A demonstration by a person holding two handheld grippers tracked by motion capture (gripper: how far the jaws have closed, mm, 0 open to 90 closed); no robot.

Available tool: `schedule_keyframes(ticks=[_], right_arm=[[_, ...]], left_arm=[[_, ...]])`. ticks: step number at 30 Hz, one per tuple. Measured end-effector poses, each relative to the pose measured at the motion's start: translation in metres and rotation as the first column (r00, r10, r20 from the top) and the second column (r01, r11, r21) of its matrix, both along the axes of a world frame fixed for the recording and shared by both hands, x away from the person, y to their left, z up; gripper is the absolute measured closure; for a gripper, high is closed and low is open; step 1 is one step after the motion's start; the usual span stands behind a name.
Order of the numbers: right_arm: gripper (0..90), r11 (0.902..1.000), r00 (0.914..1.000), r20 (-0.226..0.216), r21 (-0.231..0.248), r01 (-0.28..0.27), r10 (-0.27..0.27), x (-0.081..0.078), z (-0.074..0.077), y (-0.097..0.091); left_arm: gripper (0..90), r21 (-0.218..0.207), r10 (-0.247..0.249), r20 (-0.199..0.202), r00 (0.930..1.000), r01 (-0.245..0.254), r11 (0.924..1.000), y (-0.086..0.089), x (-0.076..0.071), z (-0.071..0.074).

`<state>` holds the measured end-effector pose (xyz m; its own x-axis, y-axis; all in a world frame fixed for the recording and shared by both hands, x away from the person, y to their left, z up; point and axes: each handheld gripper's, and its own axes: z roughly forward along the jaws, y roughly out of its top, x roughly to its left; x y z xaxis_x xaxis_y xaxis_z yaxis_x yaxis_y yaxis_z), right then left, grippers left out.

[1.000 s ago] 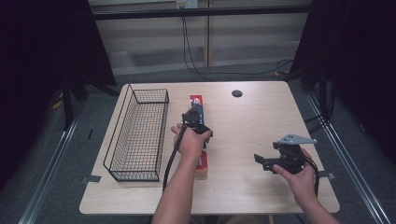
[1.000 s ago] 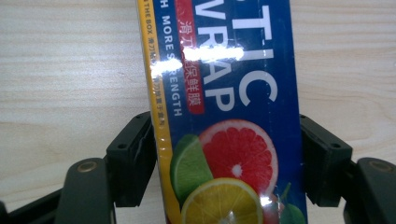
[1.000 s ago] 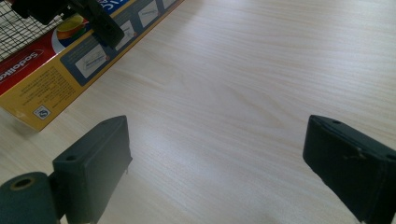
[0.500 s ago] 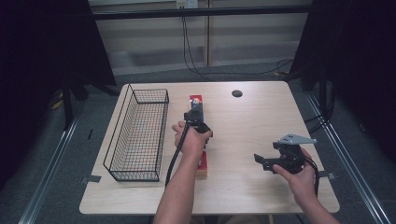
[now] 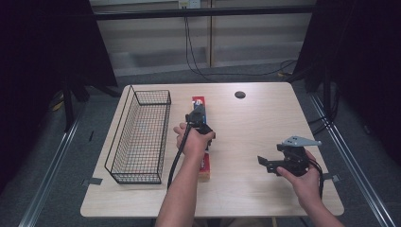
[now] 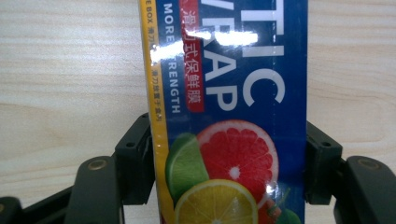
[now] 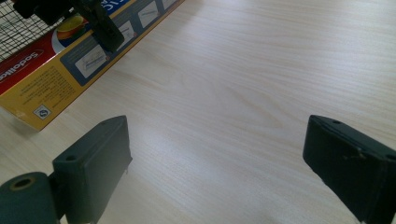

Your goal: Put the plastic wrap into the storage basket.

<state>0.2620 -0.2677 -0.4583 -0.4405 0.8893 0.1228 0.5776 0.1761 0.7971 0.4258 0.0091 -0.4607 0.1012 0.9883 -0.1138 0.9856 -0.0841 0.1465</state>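
Observation:
A long plastic wrap box (image 5: pixel 204 166), red and blue with citrus fruit printed on it (image 6: pixel 233 93), lies flat on the table just right of the wire basket (image 5: pixel 142 137). My left gripper (image 5: pixel 198 118) points down over the box's middle, and its jaws (image 6: pixel 229 172) straddle the box's width with both pads touching its sides. They have just been opening a little, with the box still between them. My right gripper (image 5: pixel 265 163) rests low at the table's right front, open (image 7: pixel 217 158), with bare wood between its pads.
The black wire basket has nothing in it and runs along the table's left side. A small dark round disc (image 5: pixel 240 94) sits near the far edge. In the right gripper view the box (image 7: pixel 60 70) and basket mesh (image 7: pixel 18 28) lie at the upper left.

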Motion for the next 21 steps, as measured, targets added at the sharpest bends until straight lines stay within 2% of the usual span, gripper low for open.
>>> schedule_keyframes(ticks=[4,8,11,13,19,20,21], right_arm=[[7.6,1.0,1.0,0.001,0.0,-0.002,0.002,0.0,0.0,0.0],[7.6,1.0,1.0,0.0,0.0,-0.003,0.003,0.0,0.0,0.0],[7.6,1.0,1.0,-0.001,0.002,0.001,-0.001,0.0,0.0,0.0],[7.6,1.0,1.0,0.0,0.005,0.002,-0.002,0.0,0.001,-0.001],[7.6,1.0,1.0,0.003,0.006,0.002,-0.002,0.001,0.0,-0.001],[7.6,1.0,1.0,0.003,0.007,0.002,-0.002,0.001,0.0,-0.001],[7.6,1.0,1.0,0.003,0.006,0.001,-0.001,0.001,0.0,-0.001]], left_arm=[[34.2,-0.015,0.005,-0.02,0.9998,-0.005,0.9999,0.002,0.002,-0.001],[35.9,-0.006,0.006,-0.018,0.9998,-0.006,1.0,0.001,0.001,0.0],[39.9,0.005,0.014,0.002,0.9999,-0.014,0.9999,0.0,0.0,0.003],[40.6,-0.009,0.021,0.011,0.9997,-0.021,0.9997,0.003,0.0,0.003],[41.2,-0.041,0.024,-0.003,0.9997,-0.024,0.9989,0.009,-0.001,0.006],[41.3,-0.066,0.032,0.0,0.9995,-0.032,0.9973,0.01,-0.001,0.009],[41.4,-0.065,0.025,-0.004,0.9997,-0.026,0.9976,0.011,-0.001,0.012]])
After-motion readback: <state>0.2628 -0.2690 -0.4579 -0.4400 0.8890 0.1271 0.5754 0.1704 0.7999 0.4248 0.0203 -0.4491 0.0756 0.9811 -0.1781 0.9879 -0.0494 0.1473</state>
